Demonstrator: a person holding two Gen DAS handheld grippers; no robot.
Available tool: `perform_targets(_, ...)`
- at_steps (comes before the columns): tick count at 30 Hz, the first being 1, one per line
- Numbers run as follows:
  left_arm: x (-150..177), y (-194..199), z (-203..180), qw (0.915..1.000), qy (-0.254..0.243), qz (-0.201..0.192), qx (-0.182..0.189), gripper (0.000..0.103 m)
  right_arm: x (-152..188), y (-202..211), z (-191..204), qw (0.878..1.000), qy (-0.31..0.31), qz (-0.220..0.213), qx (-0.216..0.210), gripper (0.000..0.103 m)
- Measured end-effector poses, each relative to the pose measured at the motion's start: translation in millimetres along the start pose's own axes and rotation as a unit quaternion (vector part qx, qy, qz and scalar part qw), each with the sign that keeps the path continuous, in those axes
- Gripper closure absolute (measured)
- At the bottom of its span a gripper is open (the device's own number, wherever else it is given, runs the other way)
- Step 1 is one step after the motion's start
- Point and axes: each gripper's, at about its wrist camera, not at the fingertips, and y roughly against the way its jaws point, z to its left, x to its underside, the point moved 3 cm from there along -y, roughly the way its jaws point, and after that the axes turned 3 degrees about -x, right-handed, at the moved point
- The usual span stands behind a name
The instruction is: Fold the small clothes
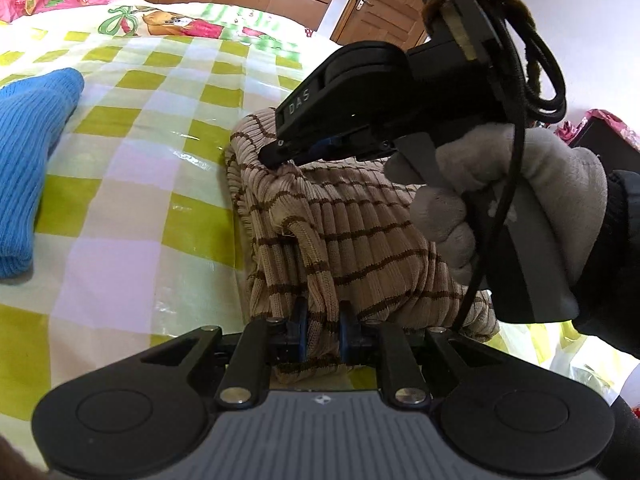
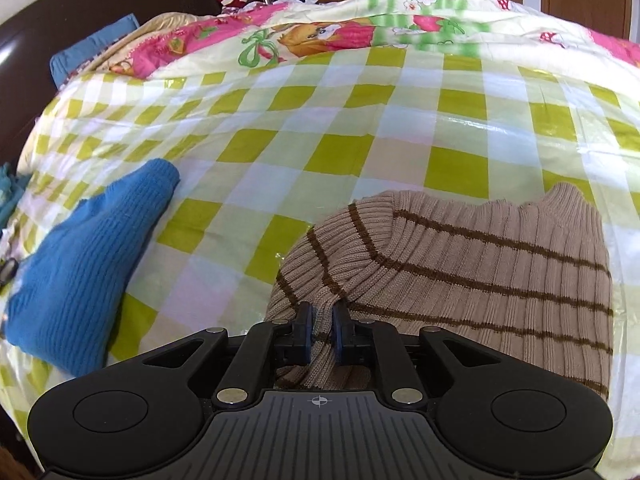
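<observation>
A beige ribbed sweater with brown stripes lies bunched on the checked bed cover. My left gripper is shut on a fold of its near edge, and the knit fills the gap between the blue pads. My right gripper, held by a grey-gloved hand, pinches a raised peak of the sweater farther back. In the right wrist view, the right gripper is shut on a fold of the sweater, which spreads to the right with its collar at the far side.
A blue knitted garment lies at the left of the checked cover, also seen as the blue garment in the left wrist view. A cartoon-print quilt and a dark headboard lie beyond. A wooden door stands past the bed.
</observation>
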Motion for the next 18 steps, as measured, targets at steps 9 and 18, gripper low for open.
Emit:
perform_targets(9,-3.3,-2.8,1.3,1.0000,-0.001,0.004,0.004,0.073,0.7,-1.9,3.3,1.000,0.002,-0.002,0.012,0.090)
perform_targets(18,-3.6,-4.8,5.4,0.9999,0.000,0.005,0.011,0.073,-7.0,-3.0,7.2,1.000,-0.001,0.009,0.024,0.089)
